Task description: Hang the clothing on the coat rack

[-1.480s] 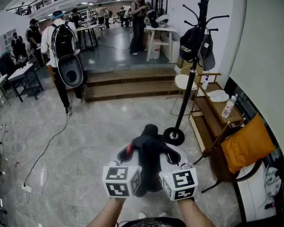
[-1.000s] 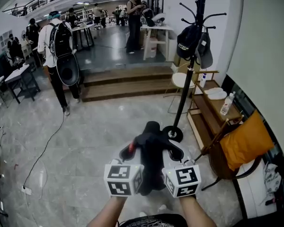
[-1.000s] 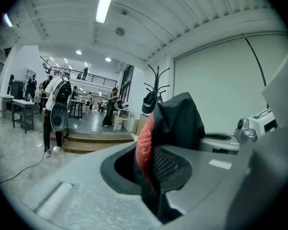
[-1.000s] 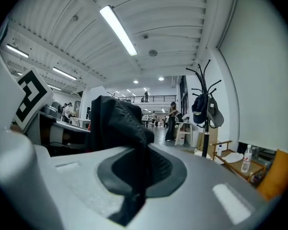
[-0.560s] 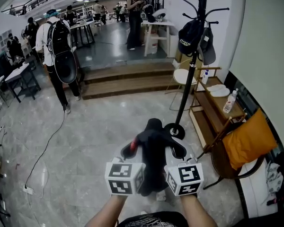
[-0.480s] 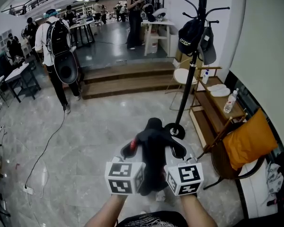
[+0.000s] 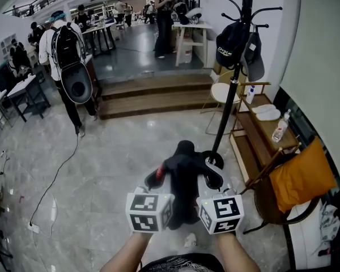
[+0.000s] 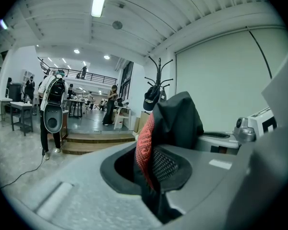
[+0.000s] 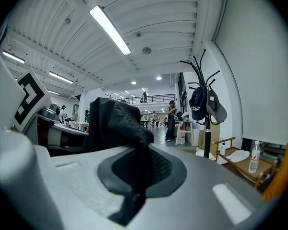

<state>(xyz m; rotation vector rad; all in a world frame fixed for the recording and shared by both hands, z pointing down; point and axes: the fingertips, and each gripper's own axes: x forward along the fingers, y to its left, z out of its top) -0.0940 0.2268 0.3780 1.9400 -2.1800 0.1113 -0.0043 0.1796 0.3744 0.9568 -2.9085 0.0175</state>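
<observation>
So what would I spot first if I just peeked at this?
The black garment stands out first, pinched by the left gripper and right gripper low in the middle. Beyond it, to the right, stands the coat rack with dark caps on it; an orange cushion sits far right.

Left hand-held gripper [image 7: 157, 178], right hand-held gripper [image 7: 213, 180]: grey shells, white marker cubes

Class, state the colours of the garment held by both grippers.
Black garment with a red patch; best in the left gripper view.
</observation>
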